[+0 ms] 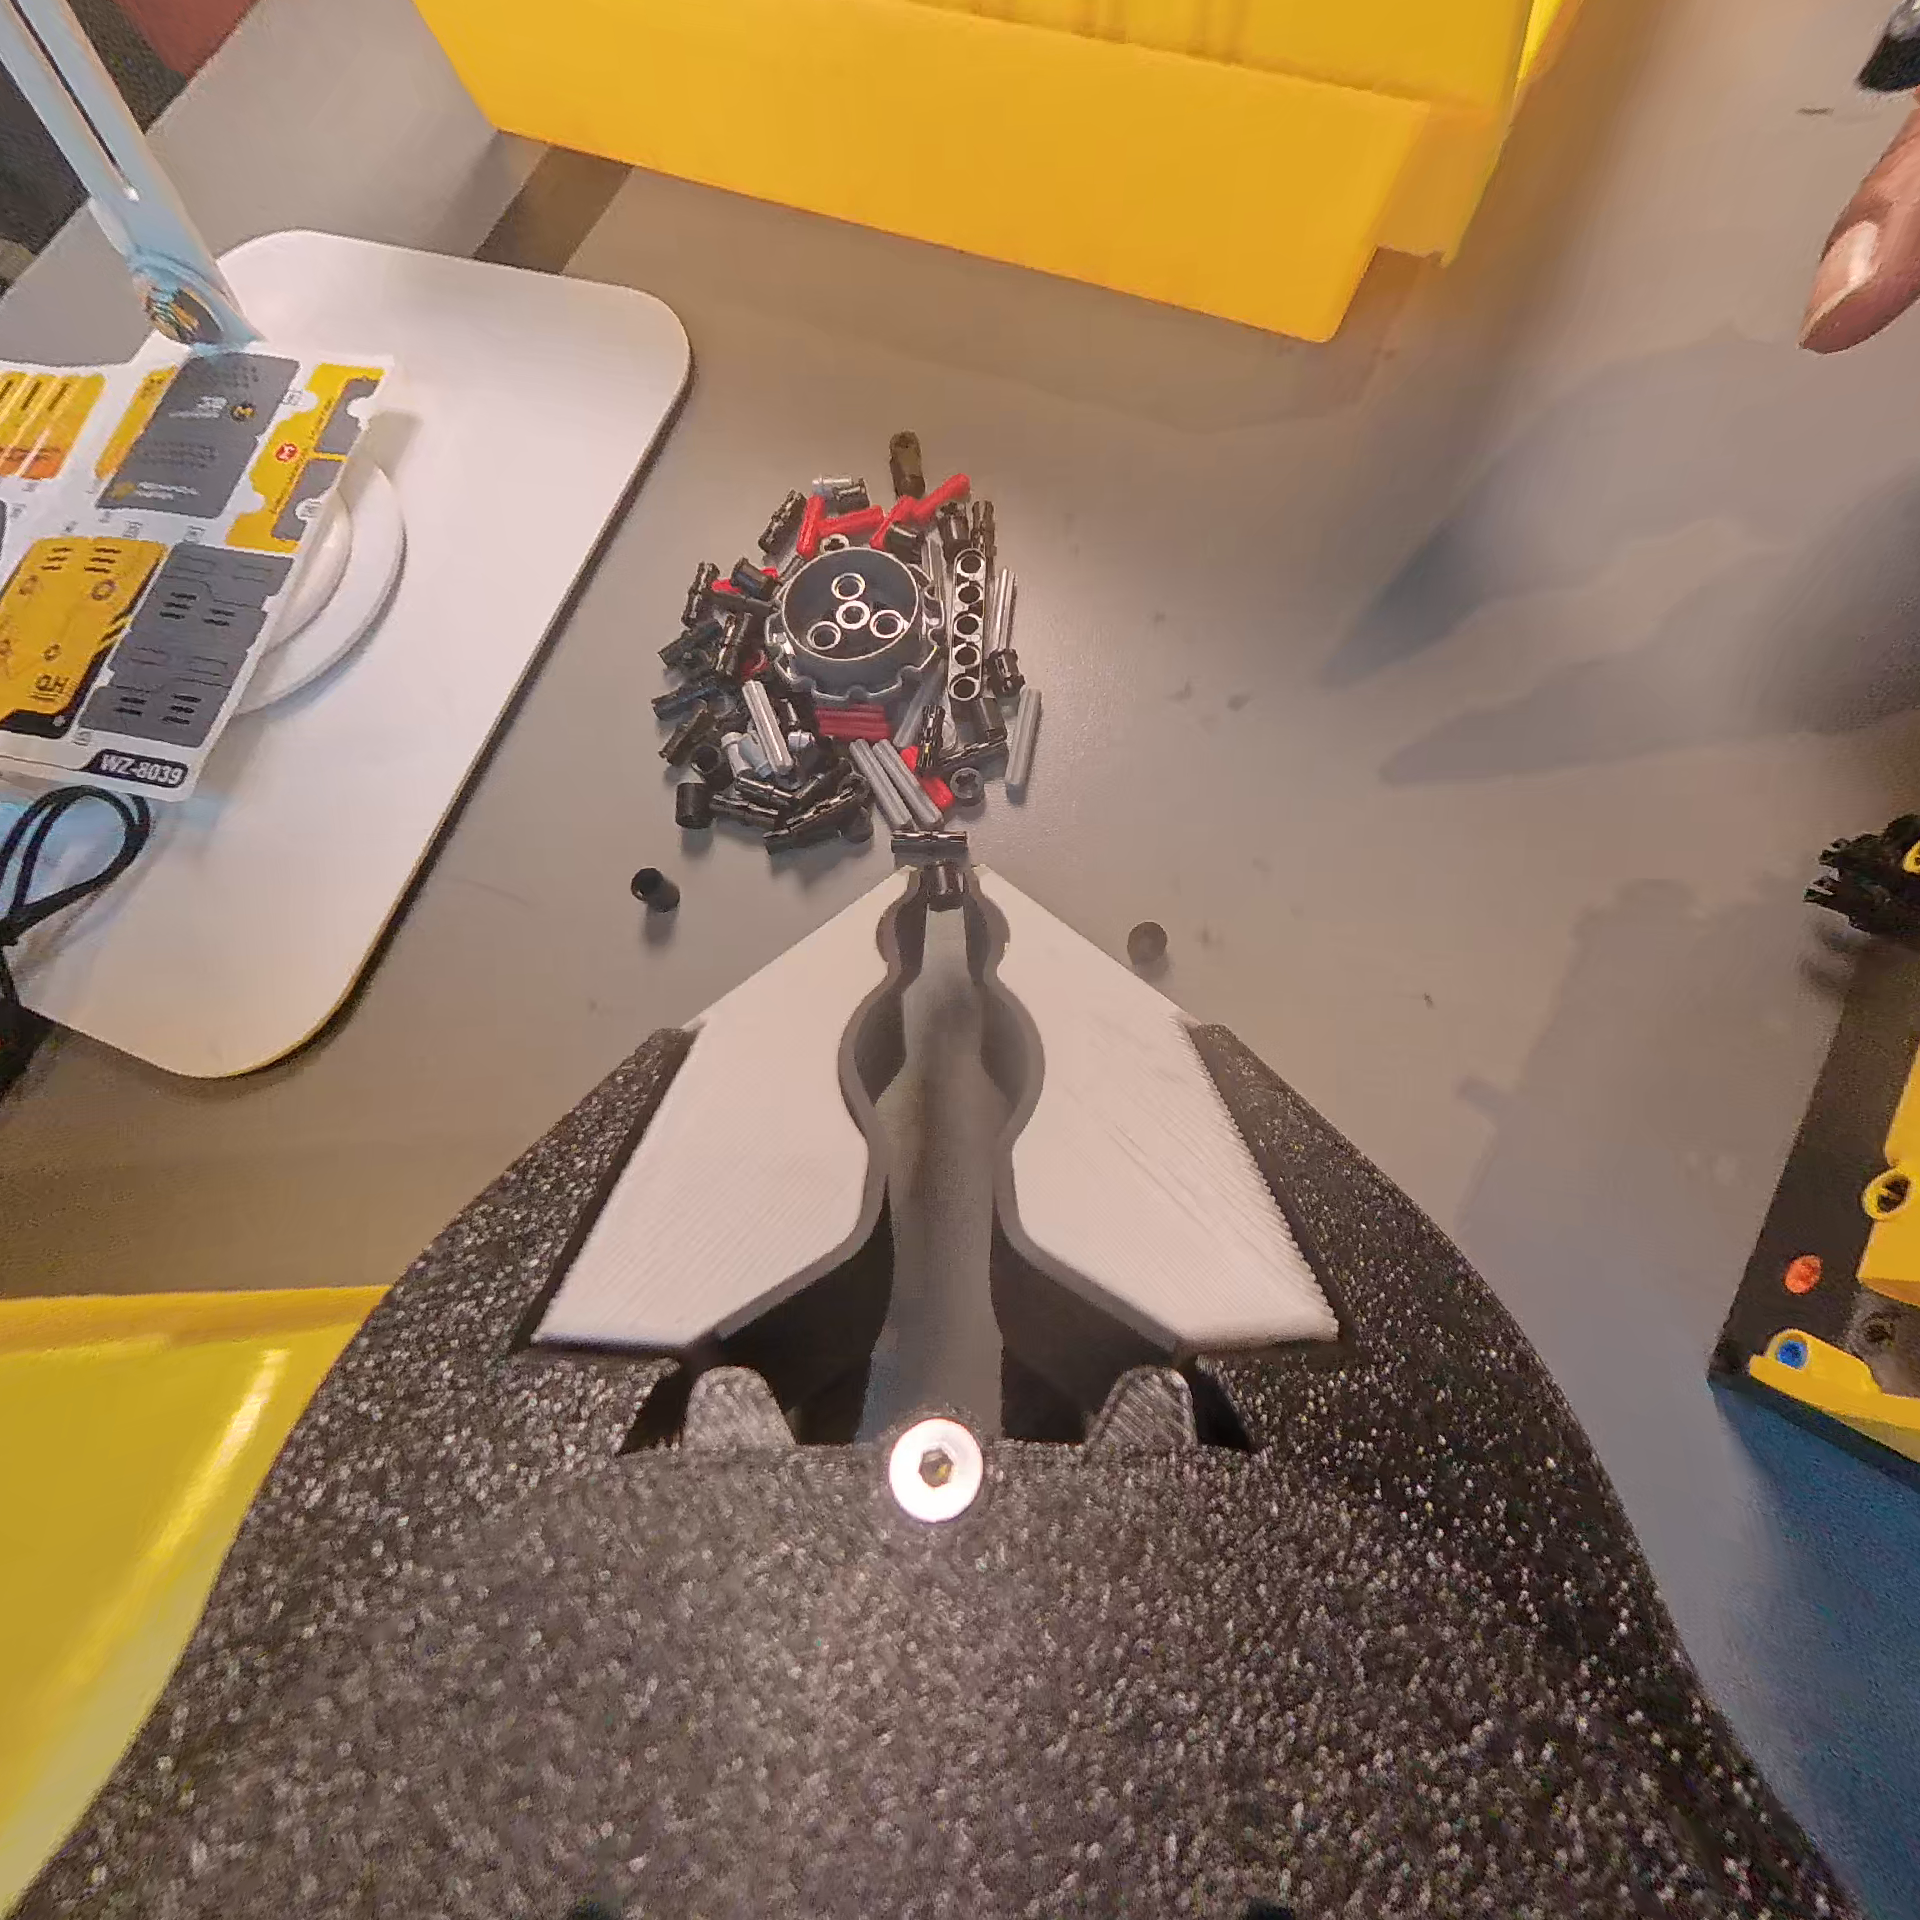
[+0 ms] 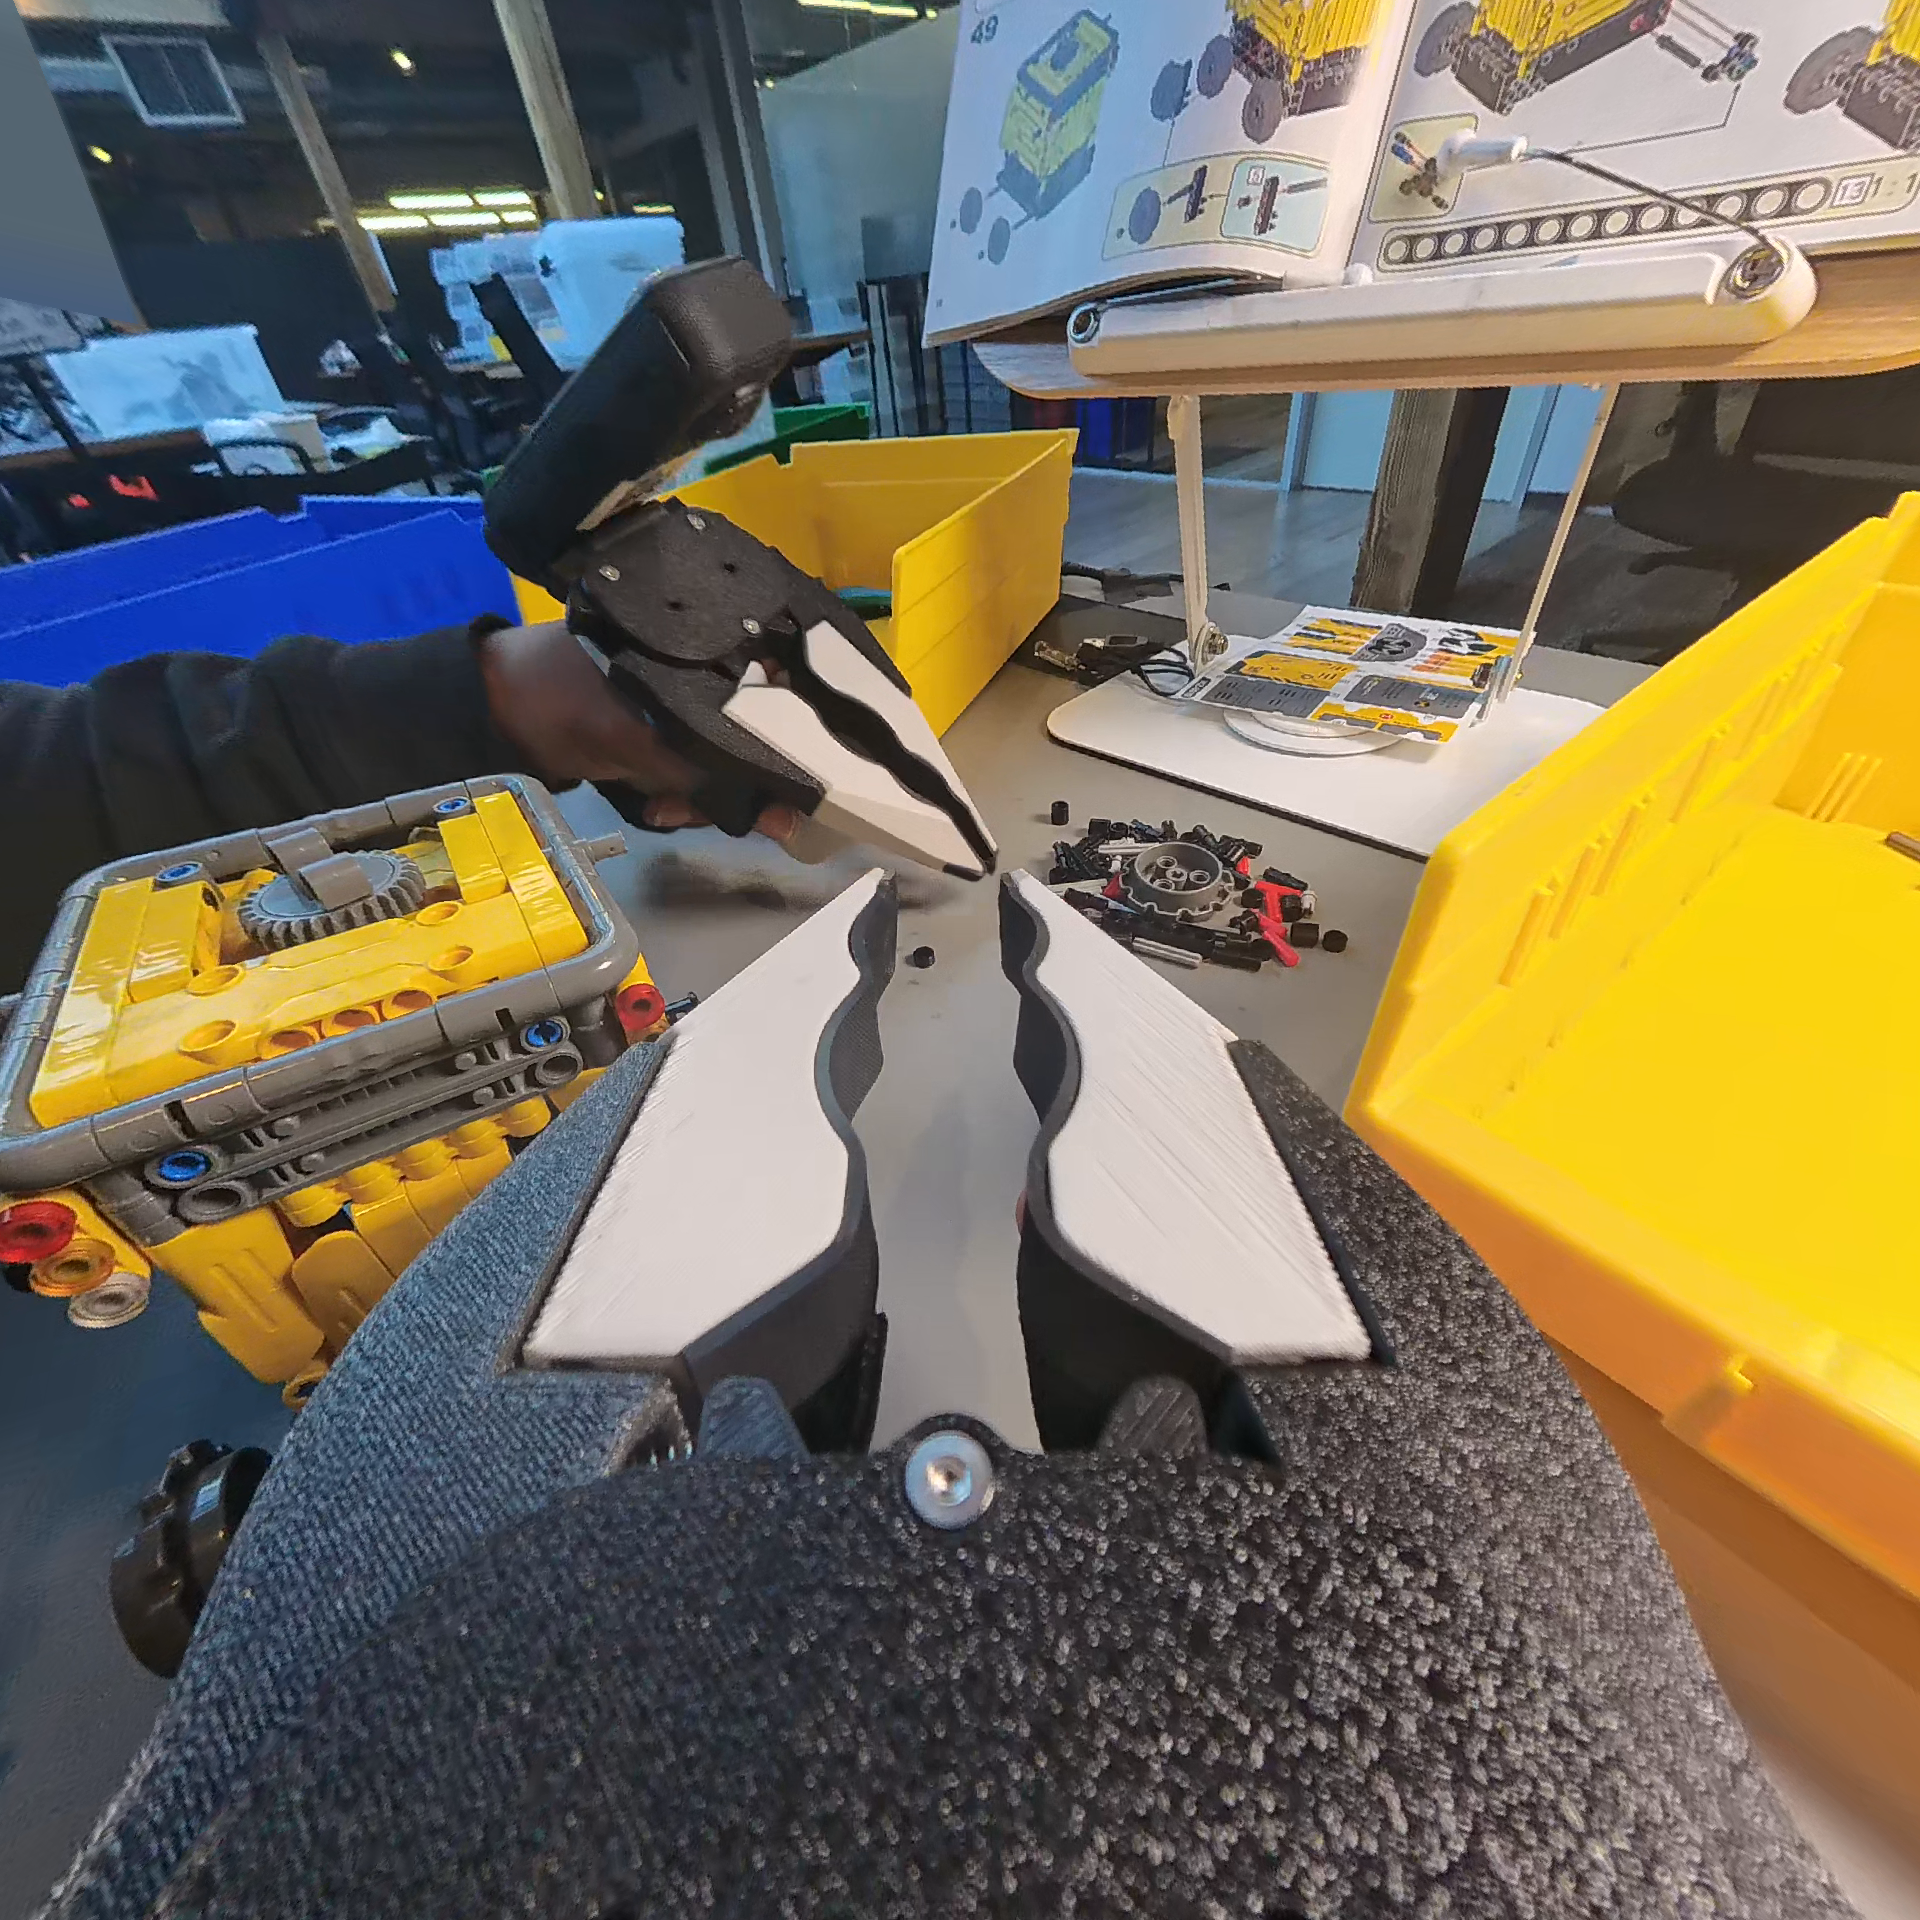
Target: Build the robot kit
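left gripper | clenched on small black pin at its tips, parts pile just ahead | right gripper | released, nothing held | pin is best gripped squarely.

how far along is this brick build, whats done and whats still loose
Done: the yellow and grey brick model stands assembled, with a gear on top. In hand: the left gripper is shut on a small black pin at the near edge of the parts pile; the right gripper is open and holds nothing. Left: many pins, axles and a round grey hub lie loose.
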